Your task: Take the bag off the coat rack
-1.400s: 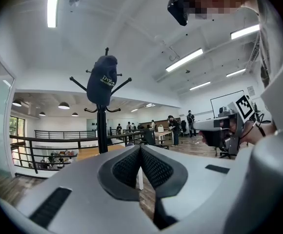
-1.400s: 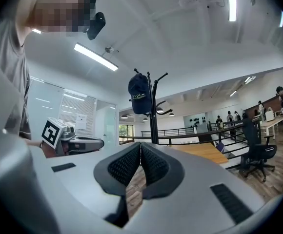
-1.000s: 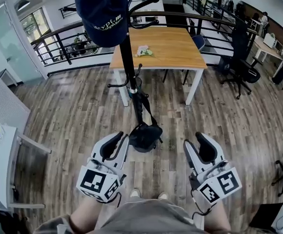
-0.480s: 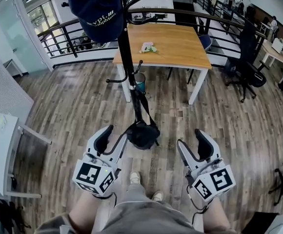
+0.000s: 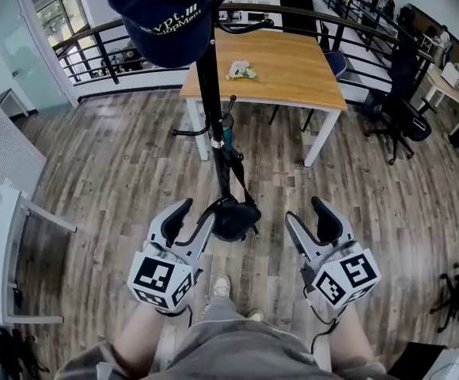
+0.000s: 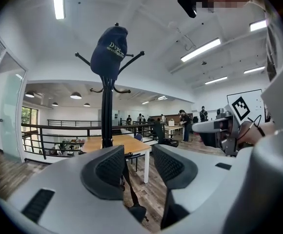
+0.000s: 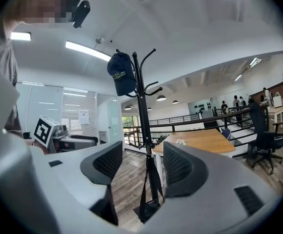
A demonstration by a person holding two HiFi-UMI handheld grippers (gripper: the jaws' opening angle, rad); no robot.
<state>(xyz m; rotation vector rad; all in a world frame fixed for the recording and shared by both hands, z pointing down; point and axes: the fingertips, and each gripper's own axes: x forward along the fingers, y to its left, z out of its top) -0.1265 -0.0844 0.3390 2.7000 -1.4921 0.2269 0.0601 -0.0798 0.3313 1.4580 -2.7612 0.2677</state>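
Observation:
A black coat rack [image 5: 207,93] stands on the wood floor, with a navy cap [image 5: 162,10] on its top. A black bag [image 5: 234,218] hangs low on the rack by a strap [image 5: 228,169] from a lower hook. In the head view my left gripper [image 5: 191,217] is just left of the bag and my right gripper [image 5: 309,222] a little to its right; both are open and empty. The left gripper view shows the pole [image 6: 106,116], the cap [image 6: 110,50] and the bag [image 6: 136,211] beyond the open left gripper [image 6: 137,167]. Pole [image 7: 142,106] and bag [image 7: 149,208] show between the pads of the right gripper [image 7: 142,167].
A wooden table [image 5: 285,74] with white legs stands right behind the rack. A black office chair [image 5: 396,105] is at the right, and black railings [image 5: 95,50] run along the back. A white frame [image 5: 8,236] stands at the left. My shoes [image 5: 221,287] are just short of the bag.
Both grippers' jaws have opened wider. I have stepped closer to the rack, so the bag now sits between the two grippers' tips in the head view.

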